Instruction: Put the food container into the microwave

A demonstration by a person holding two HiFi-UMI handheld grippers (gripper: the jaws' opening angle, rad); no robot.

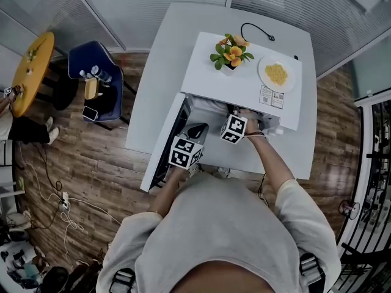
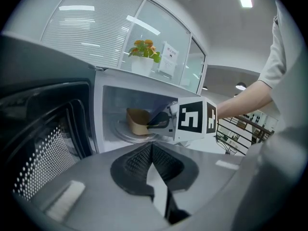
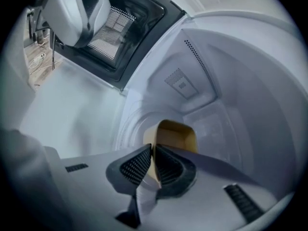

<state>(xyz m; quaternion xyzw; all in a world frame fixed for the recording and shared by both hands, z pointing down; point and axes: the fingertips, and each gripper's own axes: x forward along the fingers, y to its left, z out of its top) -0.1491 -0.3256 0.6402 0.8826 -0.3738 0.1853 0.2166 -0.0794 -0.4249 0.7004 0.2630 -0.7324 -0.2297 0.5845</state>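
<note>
The tan food container (image 3: pixel 177 134) sits on the turntable inside the white microwave (image 1: pixel 244 81), and its near wall is pinched between the pads of my right gripper (image 3: pixel 152 166). From the left gripper view the same container (image 2: pixel 137 121) shows inside the cavity, with the right gripper (image 2: pixel 158 123) clamped on its rim. My left gripper (image 2: pixel 151 160) hangs in front of the open microwave, jaws together with nothing between them. In the head view the left gripper (image 1: pixel 185 152) is beside the open door (image 1: pixel 164 145) and the right gripper's cube (image 1: pixel 233 129) is at the microwave's mouth.
On top of the microwave stand a potted plant (image 1: pixel 230 52) and a plate of yellow food (image 1: pixel 277 73). The microwave sits on a white table (image 1: pixel 159 72). A blue chair (image 1: pixel 95 87) and a yellow round table (image 1: pixel 30 72) are off to the left on the wooden floor.
</note>
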